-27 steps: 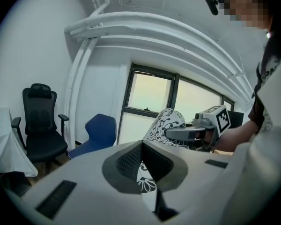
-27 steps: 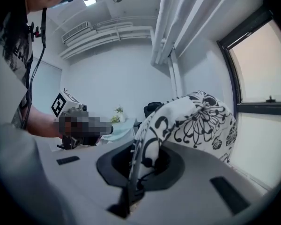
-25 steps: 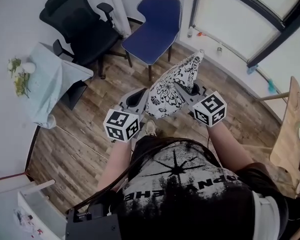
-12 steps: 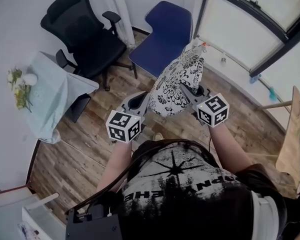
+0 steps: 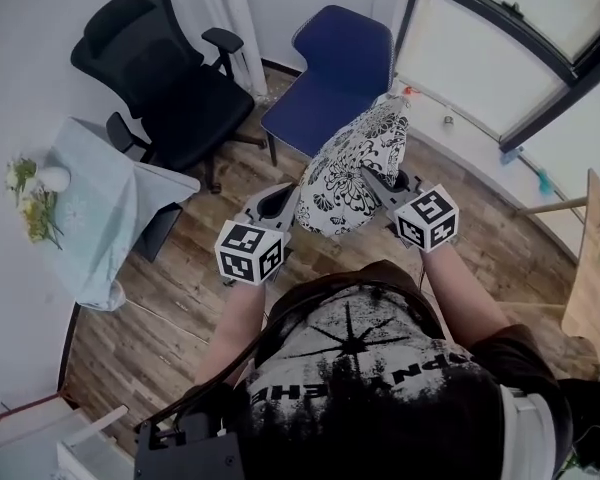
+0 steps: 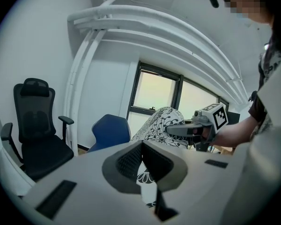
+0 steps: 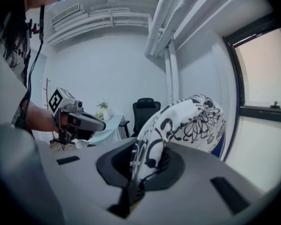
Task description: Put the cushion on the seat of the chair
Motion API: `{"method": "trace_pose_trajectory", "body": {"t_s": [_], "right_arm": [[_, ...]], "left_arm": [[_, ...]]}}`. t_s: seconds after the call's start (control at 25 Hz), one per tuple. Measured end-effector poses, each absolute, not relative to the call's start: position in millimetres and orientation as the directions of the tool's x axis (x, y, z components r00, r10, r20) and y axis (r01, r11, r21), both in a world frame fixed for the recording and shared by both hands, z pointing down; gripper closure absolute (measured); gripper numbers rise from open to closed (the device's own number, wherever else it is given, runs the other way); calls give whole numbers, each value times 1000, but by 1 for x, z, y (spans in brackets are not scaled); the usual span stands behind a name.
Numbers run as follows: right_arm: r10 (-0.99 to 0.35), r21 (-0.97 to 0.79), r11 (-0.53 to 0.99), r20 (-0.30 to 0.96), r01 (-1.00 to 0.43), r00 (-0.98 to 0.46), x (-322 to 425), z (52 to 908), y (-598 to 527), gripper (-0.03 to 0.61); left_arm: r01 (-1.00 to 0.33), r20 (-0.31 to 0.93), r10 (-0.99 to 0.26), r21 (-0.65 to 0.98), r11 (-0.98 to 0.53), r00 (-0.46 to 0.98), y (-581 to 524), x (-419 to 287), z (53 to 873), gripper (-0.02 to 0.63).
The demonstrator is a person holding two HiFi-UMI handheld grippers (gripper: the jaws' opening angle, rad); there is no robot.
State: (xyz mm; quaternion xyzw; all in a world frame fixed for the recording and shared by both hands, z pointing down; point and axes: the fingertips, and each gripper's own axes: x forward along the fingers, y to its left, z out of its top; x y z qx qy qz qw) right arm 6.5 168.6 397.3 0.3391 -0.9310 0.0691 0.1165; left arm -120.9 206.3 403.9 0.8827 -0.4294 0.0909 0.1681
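Two hand-held grippers (image 5: 298, 194) (image 5: 366, 174) on one cushion (image 5: 355, 158)

A wood-plank floor (image 5: 180, 288) carries a black office chair (image 5: 170, 98) and a blue chair (image 5: 330, 78) side by side, with a cloth-draped table (image 5: 100, 208) beside the office chair.

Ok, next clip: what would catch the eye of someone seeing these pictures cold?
The black-and-white flowered cushion stands out first. It is held up in mid-air at the centre of the head view, with the left gripper and the right gripper each shut on an edge of it. Just beyond it stands the blue chair, its seat bare where it shows, with a black office chair to its left.
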Motion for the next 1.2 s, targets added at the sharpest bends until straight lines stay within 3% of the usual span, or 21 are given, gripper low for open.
{"method": "trace_pose_trajectory", "body": {"t_s": [0.64, 1.2], "right_arm": [[-584, -60, 778, 297, -625, -756, -15, 414, 122, 551], [-470, -94, 846, 334, -525, -817, -13, 423, 6, 551]], "left_arm": [[-799, 310, -736, 252, -546, 601, 157, -141, 418, 600], [-842, 337, -773, 274, -465, 537, 52, -125, 421, 600]]}}
